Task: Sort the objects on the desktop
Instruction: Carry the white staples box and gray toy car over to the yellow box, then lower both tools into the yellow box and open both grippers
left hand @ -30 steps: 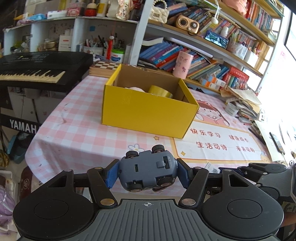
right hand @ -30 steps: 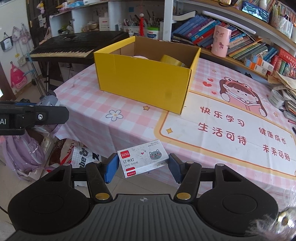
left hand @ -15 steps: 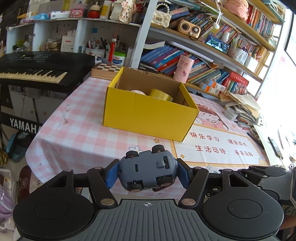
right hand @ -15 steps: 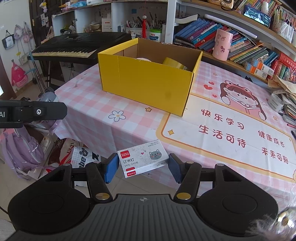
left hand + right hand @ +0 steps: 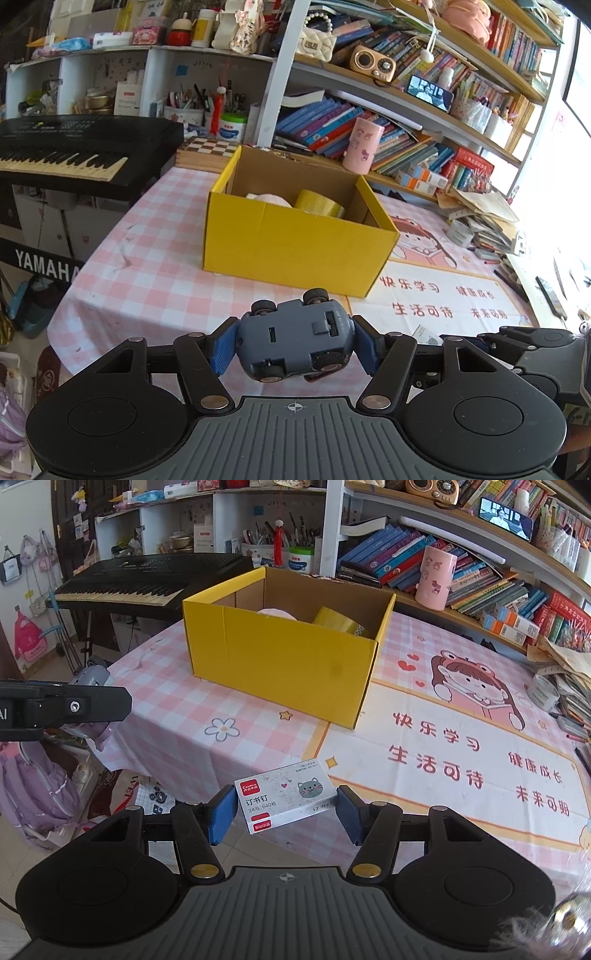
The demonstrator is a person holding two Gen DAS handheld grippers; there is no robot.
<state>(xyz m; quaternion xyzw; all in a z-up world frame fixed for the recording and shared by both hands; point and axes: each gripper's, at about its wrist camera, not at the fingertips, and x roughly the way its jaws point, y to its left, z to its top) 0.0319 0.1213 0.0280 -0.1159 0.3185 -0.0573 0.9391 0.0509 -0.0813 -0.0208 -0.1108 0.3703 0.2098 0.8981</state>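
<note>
My left gripper is shut on a grey-blue toy car, which lies wheels-up between the blue pads above the table's near edge. My right gripper is shut on a white staple box with a cat picture, held over the same edge. An open yellow cardboard box stands ahead on the pink checked tablecloth. A yellow tape roll and a pale pink thing lie in it. In the right wrist view the yellow box is further back, and the left gripper's arm shows at the left.
A black keyboard stands left of the table. Behind the box are a chessboard, a pink cup and crowded bookshelves. Piled papers sit at the right edge. A purple backpack lies on the floor.
Both grippers keep the same hold. The views have only drifted slightly, and nothing on the table has moved.
</note>
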